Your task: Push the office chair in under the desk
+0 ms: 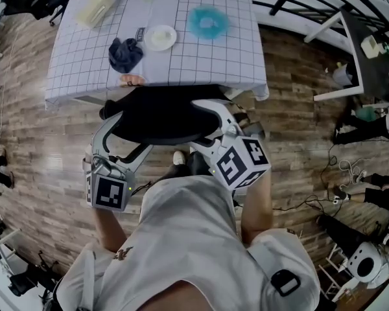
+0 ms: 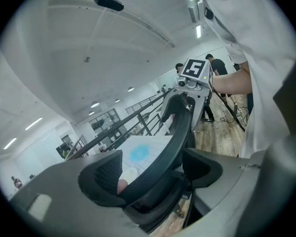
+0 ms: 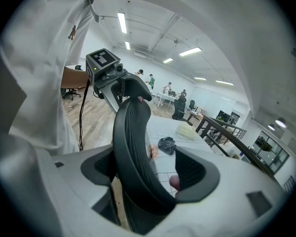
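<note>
Person pushes a black office chair (image 1: pixel 162 118) toward a table (image 1: pixel 181 57) draped in grid-patterned cloth, with the seat's front tucked under its near edge. The left hand-held gripper (image 2: pixel 153 174) and right hand-held gripper (image 3: pixel 150 169) each straddle the backrest (image 3: pixel 130 147) with jaws wide apart, not clamped on it. A good push likely needs equal, level pressure from the 2 sides, so the chair rolls straight. The castors and table legs are hidden under seat and cloth, so the remaining room cannot be judged.
</note>
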### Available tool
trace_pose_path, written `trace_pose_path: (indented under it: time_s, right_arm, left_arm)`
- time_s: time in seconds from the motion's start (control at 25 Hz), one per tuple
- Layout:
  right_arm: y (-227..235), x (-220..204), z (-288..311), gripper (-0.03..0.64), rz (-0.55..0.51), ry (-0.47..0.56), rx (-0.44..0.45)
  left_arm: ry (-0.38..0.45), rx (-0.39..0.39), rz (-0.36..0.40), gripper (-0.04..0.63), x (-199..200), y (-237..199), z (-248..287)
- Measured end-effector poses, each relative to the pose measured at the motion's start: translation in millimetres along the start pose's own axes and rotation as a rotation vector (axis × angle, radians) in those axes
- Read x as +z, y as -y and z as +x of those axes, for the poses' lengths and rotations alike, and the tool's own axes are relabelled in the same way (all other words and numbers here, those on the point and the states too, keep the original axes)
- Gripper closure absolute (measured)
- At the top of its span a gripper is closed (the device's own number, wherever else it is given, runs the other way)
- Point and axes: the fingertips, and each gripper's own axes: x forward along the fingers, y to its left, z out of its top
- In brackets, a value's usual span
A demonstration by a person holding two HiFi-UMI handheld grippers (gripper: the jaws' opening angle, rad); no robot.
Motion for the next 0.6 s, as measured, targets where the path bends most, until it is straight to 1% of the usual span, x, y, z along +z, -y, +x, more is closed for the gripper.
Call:
trace_pose_path:
  time_s: [0.28, 0.48, 0.6]
  right_arm:
    - [9, -4, 1, 0.274, -0.011, -0.002, 0.013]
    - [13, -6, 2, 0.275, -0.013, -0.005, 0.022]
    - [17, -6, 3, 0.275, -0.01, -0.003, 0.022]
  left_arm:
    - [0.004, 0.01, -0.003, 0.213, 2, -6, 8]
    - [-0.032, 0.018, -0.01, 0.213, 2, -11, 10]
    - [0.005, 0.01, -0.007, 0.213, 4, -11, 14]
